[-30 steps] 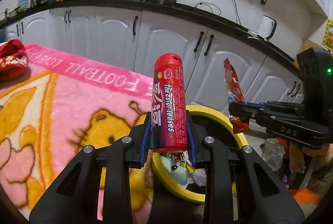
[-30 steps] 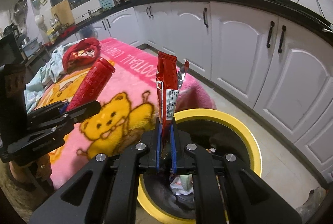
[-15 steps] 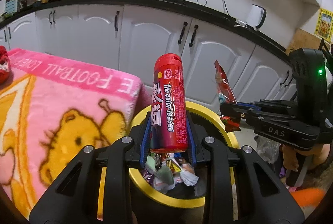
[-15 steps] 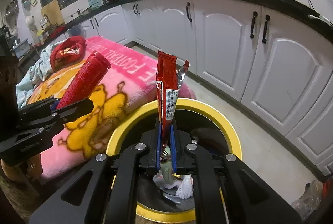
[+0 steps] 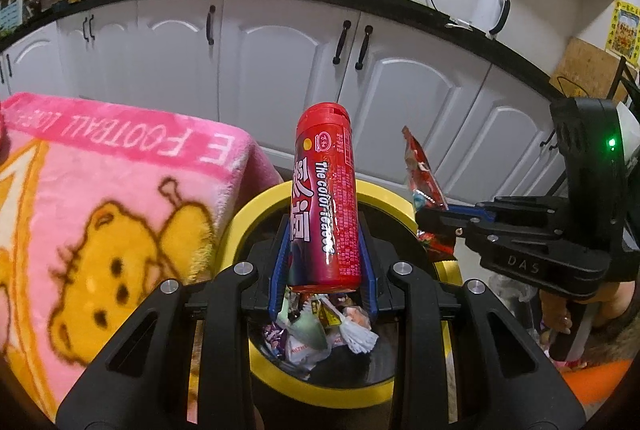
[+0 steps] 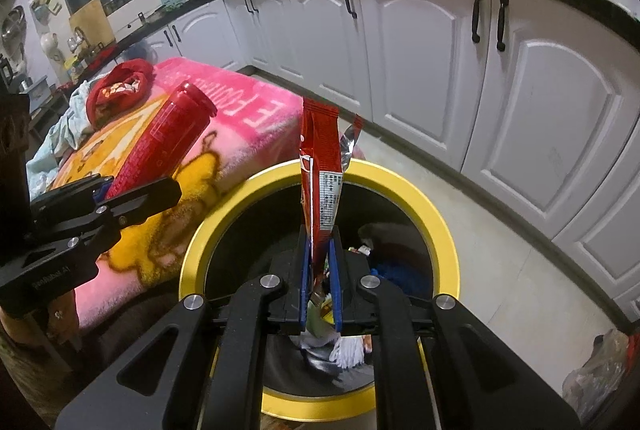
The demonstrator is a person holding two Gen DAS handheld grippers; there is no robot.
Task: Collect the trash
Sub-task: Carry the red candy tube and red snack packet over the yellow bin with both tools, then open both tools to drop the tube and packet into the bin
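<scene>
A red candy tube (image 5: 324, 190) stands upright between the blue pads of my left gripper (image 5: 324, 250), which is shut on its lower part. It hangs over a black bin with a yellow rim (image 5: 236, 230) that holds crumpled wrappers (image 5: 320, 334). My right gripper (image 6: 320, 254) is shut on the bottom of a red snack wrapper (image 6: 322, 158), also above the bin's yellow rim (image 6: 440, 230). Each gripper shows in the other's view: the right gripper (image 5: 432, 218) with the wrapper (image 5: 424, 178), and the left gripper (image 6: 132, 194) with the tube (image 6: 168, 138).
A pink cartoon blanket (image 5: 100, 210) covers a table just left of the bin, with a red cloth (image 6: 116, 90) at its far end. White kitchen cabinets (image 5: 280, 70) run behind. A plastic bag (image 6: 596, 378) lies on the floor at the right.
Both grippers have moved off the blanket side towards the bin and lowered; the bin's opening now sits under the tube and the wrapper. Both grips are unchanged.
</scene>
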